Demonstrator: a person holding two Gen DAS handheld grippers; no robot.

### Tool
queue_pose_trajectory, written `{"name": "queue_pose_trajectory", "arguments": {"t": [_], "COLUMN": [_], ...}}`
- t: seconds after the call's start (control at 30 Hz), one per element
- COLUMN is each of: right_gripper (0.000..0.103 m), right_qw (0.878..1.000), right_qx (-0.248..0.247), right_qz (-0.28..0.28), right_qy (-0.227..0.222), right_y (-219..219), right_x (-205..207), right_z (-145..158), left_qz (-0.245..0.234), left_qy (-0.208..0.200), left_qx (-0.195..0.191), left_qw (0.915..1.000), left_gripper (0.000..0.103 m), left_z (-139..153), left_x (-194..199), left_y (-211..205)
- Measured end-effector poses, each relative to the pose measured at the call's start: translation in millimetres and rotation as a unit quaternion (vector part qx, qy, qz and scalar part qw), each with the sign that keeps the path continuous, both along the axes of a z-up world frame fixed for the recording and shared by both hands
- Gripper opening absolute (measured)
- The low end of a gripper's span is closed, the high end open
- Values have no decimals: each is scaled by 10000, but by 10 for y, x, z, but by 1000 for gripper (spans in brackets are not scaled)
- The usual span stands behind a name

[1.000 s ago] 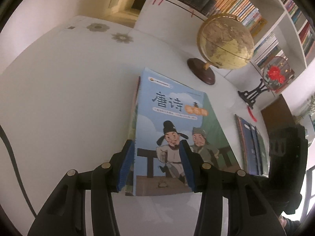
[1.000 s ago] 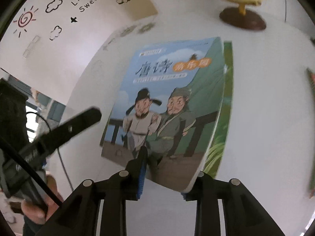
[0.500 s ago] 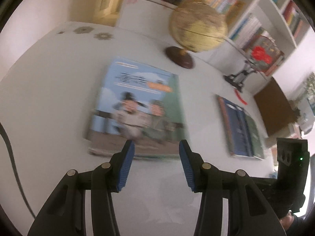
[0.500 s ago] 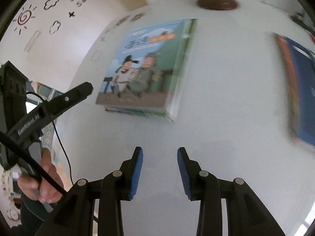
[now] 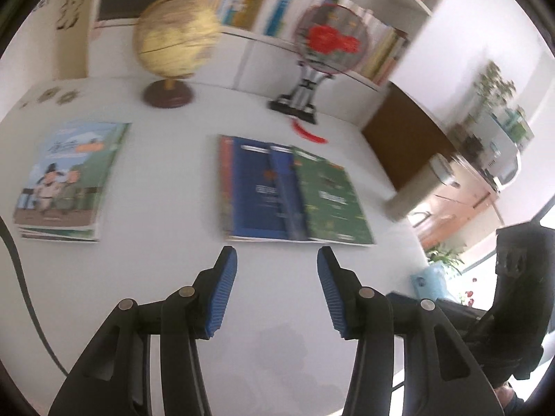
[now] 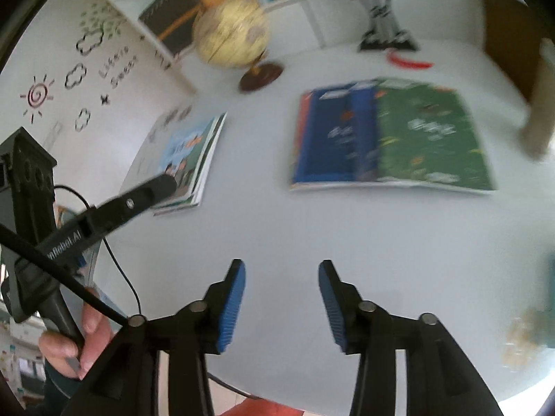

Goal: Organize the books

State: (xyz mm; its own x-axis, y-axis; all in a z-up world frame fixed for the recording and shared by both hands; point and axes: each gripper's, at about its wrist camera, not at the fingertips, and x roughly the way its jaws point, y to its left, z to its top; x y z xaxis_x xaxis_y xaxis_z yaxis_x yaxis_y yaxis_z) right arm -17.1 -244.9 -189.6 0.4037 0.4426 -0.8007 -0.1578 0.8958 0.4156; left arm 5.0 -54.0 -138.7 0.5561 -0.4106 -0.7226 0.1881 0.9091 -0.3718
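A small stack topped by a light-blue cartoon-cover book (image 5: 69, 173) lies flat at the left of the white table (image 5: 166, 208); it also shows in the right wrist view (image 6: 189, 159). A fanned row of books, blue (image 5: 258, 187) beside green (image 5: 327, 196), lies in the middle; in the right wrist view the blue book (image 6: 333, 135) and the green book (image 6: 426, 138) show again. My left gripper (image 5: 276, 260) is open and empty, just short of the fanned books. My right gripper (image 6: 281, 270) is open and empty, well back from them.
A globe (image 5: 177, 38) and a round red-flower fan on a black stand (image 5: 326, 40) stand at the table's far side before bookshelves (image 5: 378, 48). A brown chair back (image 5: 406, 145) is at the right. The left gripper body (image 6: 79, 222) crosses the right wrist view.
Both grippers have let go of the cartoon-cover book, now flat on its stack, and have swung right and back, so they face the fanned blue and green books.
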Motion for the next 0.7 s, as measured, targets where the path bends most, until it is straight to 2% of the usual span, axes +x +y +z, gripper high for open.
{"name": "queue_pose_trajectory", "arguments": {"t": [0.13,0.3,0.43,0.5,0.7], "right_gripper": [47,47,47,47,47], "right_qw": [9991,9969,9953,9943,9925], "right_qx": [-41,15,-116,-201,-491], "right_qz": [-267,-667,-841,-935,-1049], "right_qy": [-331,-416,-475,-470,-395], "right_y": [-464,-812,-970,-1005,-1021], "right_x": [-105,-18,69,153,567], "right_z": [204,317,333,323,222], "left_qz": [-215,-343,-509,-561,-807], "left_qy": [-118,-154,-101,-13,113], "left_qx": [69,41,17,123,303], "left_qw": [9997,9993,9987,9983,9962], "left_gripper": [46,46,46,46,46], "left_z": [125,197,128,63,-80], "left_x": [-15,128,332,485,886], "left_y": [-363,-619,-792,-860,-973]}}
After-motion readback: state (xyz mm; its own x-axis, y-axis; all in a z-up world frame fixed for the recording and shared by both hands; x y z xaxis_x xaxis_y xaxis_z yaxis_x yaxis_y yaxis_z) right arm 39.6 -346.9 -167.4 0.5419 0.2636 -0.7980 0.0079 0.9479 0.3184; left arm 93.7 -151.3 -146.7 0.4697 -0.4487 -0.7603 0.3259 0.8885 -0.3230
